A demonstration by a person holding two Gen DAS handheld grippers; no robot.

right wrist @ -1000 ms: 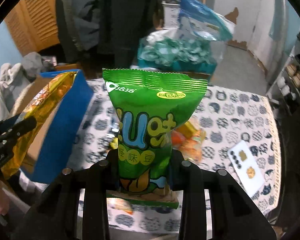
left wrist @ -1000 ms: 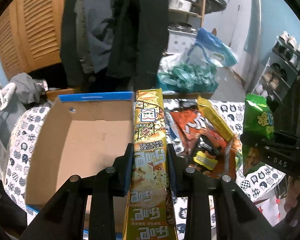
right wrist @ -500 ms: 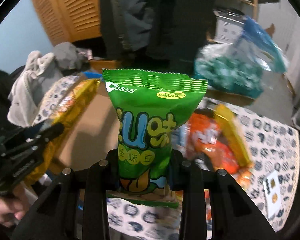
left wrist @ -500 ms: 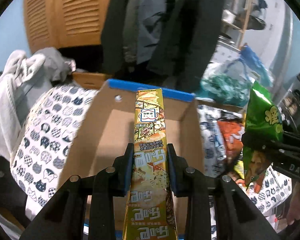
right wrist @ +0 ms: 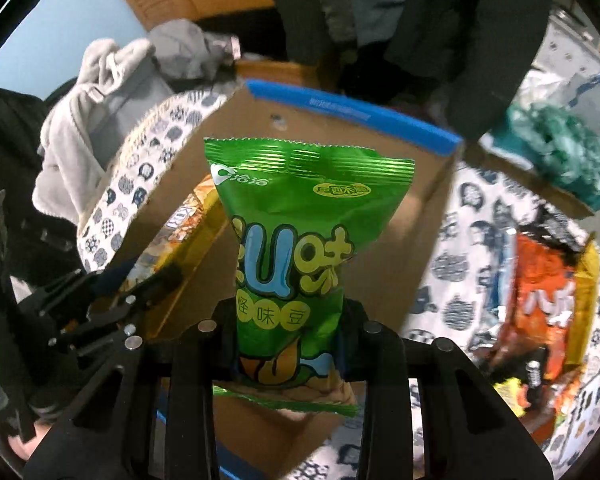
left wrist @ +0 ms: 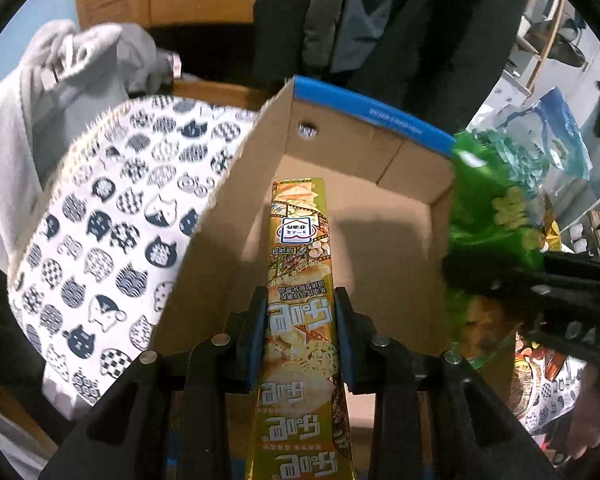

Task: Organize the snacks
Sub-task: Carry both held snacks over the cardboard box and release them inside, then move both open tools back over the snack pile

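My left gripper [left wrist: 300,312] is shut on a long yellow snack box [left wrist: 300,264] and holds it over the open cardboard box with a blue rim [left wrist: 384,216]. My right gripper [right wrist: 290,324] is shut on a green snack bag [right wrist: 296,224] and holds it above the same cardboard box [right wrist: 380,120]. In the left wrist view the green bag [left wrist: 492,216] and the right gripper sit at the box's right wall. In the right wrist view the yellow box [right wrist: 180,232] and the left gripper show at the left, inside the box opening.
The box stands on a table with a cat-print cloth [left wrist: 112,216]. An orange snack bag [right wrist: 548,304] and other packets lie on the cloth to the right. Grey clothes [left wrist: 68,68] are piled at the back left. A bag of teal candies [right wrist: 560,144] is at the far right.
Both grippers have moved left over the cardboard box with their snacks. The yellow box now points into the box, and the green bag has come over its right side.
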